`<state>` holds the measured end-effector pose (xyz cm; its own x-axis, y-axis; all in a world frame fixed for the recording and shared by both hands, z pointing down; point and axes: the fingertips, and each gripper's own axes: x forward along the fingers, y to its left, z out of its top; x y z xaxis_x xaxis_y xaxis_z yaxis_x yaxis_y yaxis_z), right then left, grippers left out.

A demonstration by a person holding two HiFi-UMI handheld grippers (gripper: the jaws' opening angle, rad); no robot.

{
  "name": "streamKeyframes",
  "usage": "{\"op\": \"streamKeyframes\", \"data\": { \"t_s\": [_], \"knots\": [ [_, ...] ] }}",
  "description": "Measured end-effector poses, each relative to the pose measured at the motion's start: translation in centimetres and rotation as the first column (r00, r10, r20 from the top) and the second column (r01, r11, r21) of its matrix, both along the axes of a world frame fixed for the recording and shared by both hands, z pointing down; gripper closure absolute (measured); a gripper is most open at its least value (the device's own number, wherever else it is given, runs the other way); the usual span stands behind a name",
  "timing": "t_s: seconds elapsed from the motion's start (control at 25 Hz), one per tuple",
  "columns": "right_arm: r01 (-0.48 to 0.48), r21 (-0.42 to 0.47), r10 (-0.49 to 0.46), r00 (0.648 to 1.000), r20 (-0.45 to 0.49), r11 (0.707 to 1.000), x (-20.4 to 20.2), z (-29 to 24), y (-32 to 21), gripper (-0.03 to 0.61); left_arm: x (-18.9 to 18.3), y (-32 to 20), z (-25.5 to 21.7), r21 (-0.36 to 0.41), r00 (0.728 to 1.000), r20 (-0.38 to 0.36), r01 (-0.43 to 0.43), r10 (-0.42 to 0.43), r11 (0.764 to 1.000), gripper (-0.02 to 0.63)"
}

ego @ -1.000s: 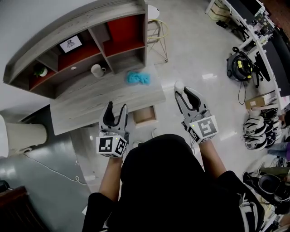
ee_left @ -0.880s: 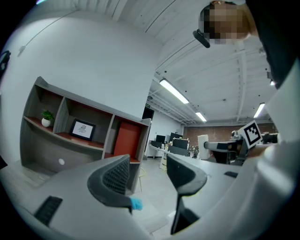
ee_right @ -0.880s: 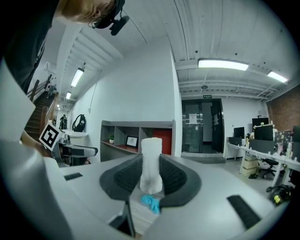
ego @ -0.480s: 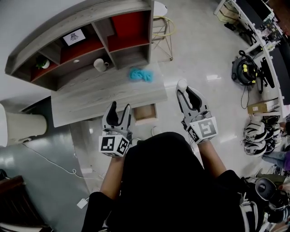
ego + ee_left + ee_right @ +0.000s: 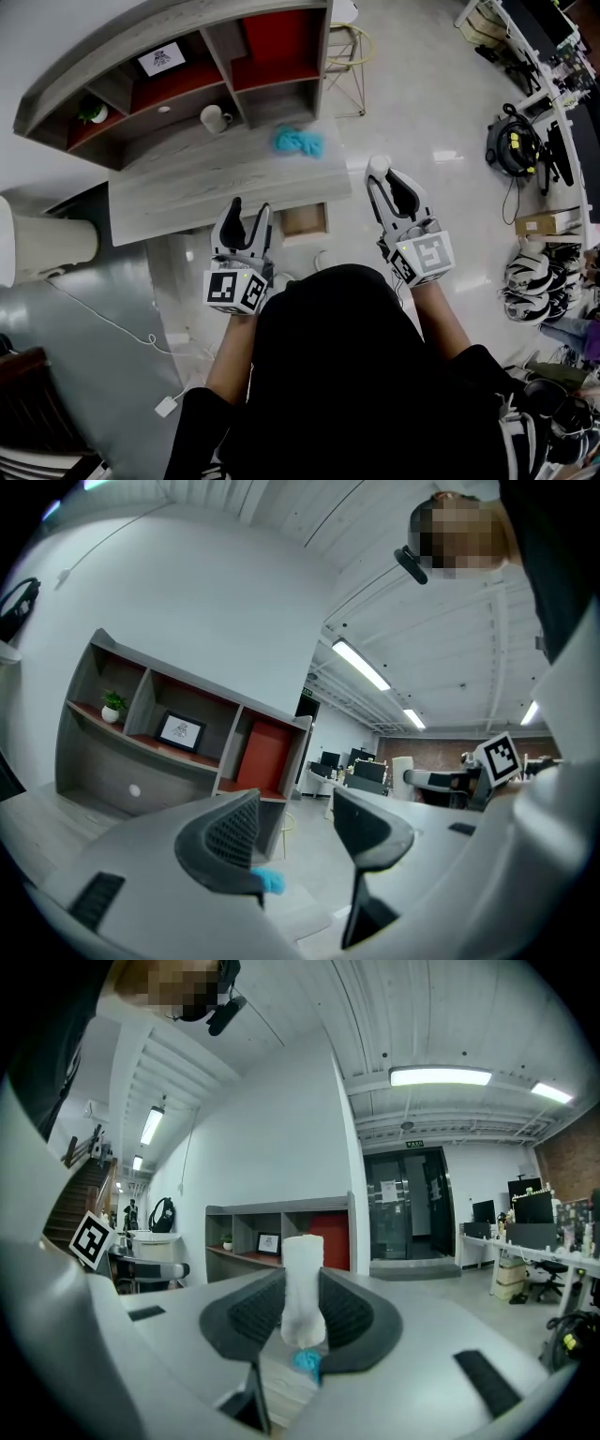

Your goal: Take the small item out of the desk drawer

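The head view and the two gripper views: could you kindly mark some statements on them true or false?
1. The right tool grips a small white cylindrical item. True.
2. The left tool is closed on the crumpled blue cloth. False: its jaws stand apart and empty; the cloth lies on the grey wooden desk.
3. The light wooden drawer is shut. False: it stands pulled out.
4. A white mug stands by the red-backed shelf unit. True.

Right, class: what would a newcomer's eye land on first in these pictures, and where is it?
The white item clamped in the right tongs, held out beside the desk. Next, the bright blue bundle on the desk top and the red-backed shelves behind it. The drawer below stands open.
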<state>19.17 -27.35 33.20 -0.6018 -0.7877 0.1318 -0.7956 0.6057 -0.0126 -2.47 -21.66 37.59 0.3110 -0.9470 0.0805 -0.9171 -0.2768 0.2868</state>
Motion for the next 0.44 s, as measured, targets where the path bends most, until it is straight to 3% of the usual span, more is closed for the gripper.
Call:
{"op": "streamKeyframes", "data": {
  "t_s": [0.44],
  "knots": [
    [0.018,0.006,-0.018,1.0,0.007,1.0,-1.1,-0.2,0.0,0.469,0.3,0.5,1.0,-0.016,1.0,-0.004,0.007,-0.007,1.0,0.39]
  ]
}}
